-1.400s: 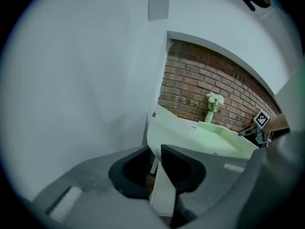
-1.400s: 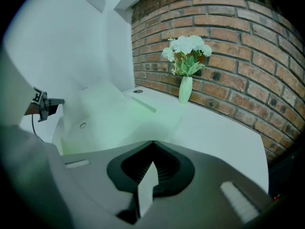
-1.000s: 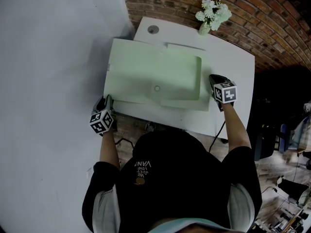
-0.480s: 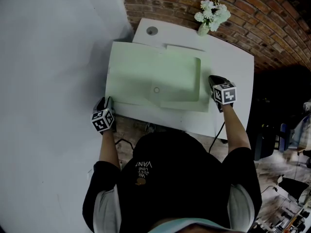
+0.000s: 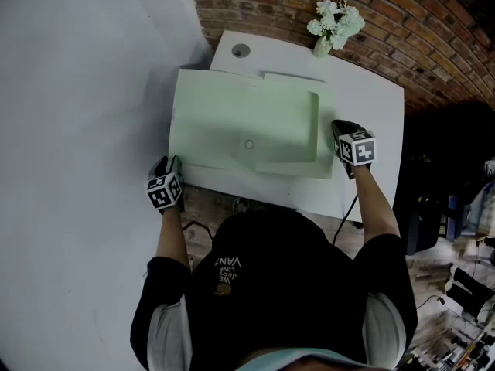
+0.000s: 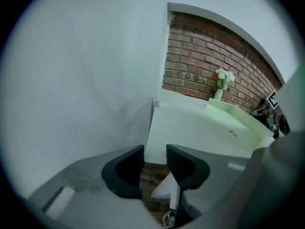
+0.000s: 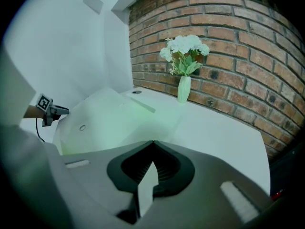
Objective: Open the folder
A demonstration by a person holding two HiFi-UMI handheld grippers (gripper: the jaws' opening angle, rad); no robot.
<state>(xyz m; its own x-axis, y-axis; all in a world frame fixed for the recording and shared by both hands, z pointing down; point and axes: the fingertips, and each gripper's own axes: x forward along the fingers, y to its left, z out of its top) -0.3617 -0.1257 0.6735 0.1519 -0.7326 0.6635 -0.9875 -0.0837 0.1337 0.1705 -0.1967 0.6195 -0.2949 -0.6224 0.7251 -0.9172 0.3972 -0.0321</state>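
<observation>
Head view: flat pale-green folder [image 5: 232, 118]

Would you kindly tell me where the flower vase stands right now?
In the head view, the flower vase stands at the white table's far edge, against the brick wall, beyond the green folder.

A black short-sleeved top [image 5: 267, 292] is worn, marked with small white lettering [image 5: 227, 264] and a little brown patch [image 5: 223, 287] beside it; paler panels [image 5: 165, 332] are seen at both sides below the sleeves [image 5: 153, 283]. The left gripper [image 5: 171, 161] and the right gripper [image 5: 339, 125] are each topped by a cube [image 5: 164, 192] of black-and-white square markers. In the gripper views the bodies are seen to be formed of smooth grey plastic, and the jaws are lined with curved black pads [image 6: 125, 171], ribbed on the right gripper.
</observation>
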